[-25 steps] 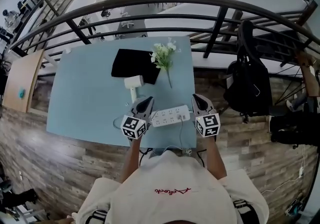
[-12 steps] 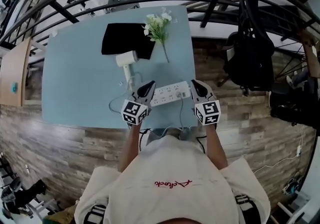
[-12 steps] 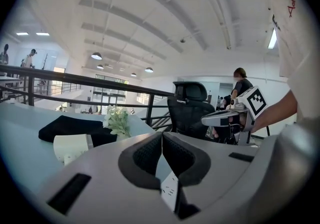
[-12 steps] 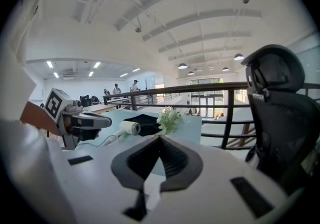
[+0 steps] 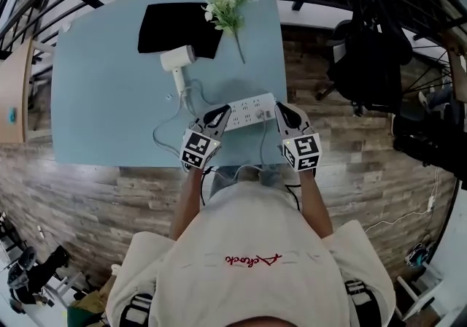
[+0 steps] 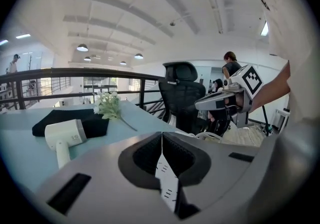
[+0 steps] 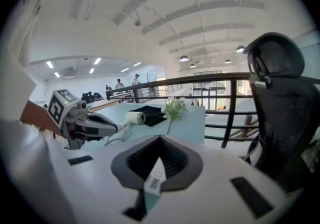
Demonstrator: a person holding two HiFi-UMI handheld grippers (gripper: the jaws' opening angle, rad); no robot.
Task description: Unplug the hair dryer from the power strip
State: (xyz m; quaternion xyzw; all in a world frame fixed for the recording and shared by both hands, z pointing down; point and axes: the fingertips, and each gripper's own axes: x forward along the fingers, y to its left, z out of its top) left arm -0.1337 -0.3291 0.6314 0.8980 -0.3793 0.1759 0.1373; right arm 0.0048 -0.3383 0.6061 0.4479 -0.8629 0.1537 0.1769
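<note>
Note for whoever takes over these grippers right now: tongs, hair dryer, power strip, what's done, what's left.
Left tongs: shut, empty, by the left end of the power strip.
Right tongs: shut, empty, by its right end.
Hair dryer lies on the blue table beyond the strip, cord looping toward it; plug too small to make out.
Done: nothing gripped yet.
Left: open tongs, steady the strip, pull the plug.
</note>
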